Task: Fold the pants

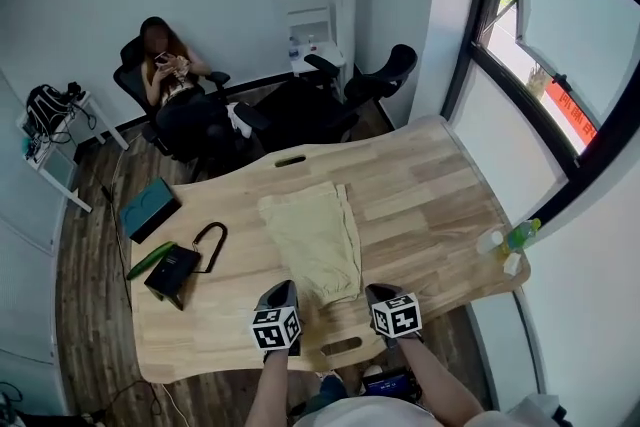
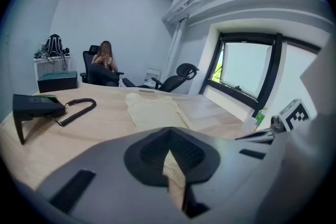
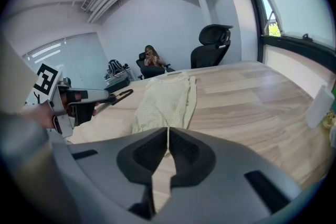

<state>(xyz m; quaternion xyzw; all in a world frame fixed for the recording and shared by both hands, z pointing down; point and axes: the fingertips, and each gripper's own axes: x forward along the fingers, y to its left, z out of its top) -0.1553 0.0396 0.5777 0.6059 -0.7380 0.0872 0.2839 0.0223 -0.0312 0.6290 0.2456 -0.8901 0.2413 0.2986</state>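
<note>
The pale yellow-green pants lie folded lengthwise in a long strip down the middle of the wooden table, the near hem toward me. My left gripper hovers just left of that near hem, its jaws shut with nothing in them. My right gripper is just right of the hem, also shut and empty. In the left gripper view the pants stretch away beyond the closed tips. The right gripper view shows the pants ahead of the closed tips.
A black desk device with a looped cord, a green object and a teal case sit at the table's left. Bottles stand at the right edge. A seated person and an office chair are behind.
</note>
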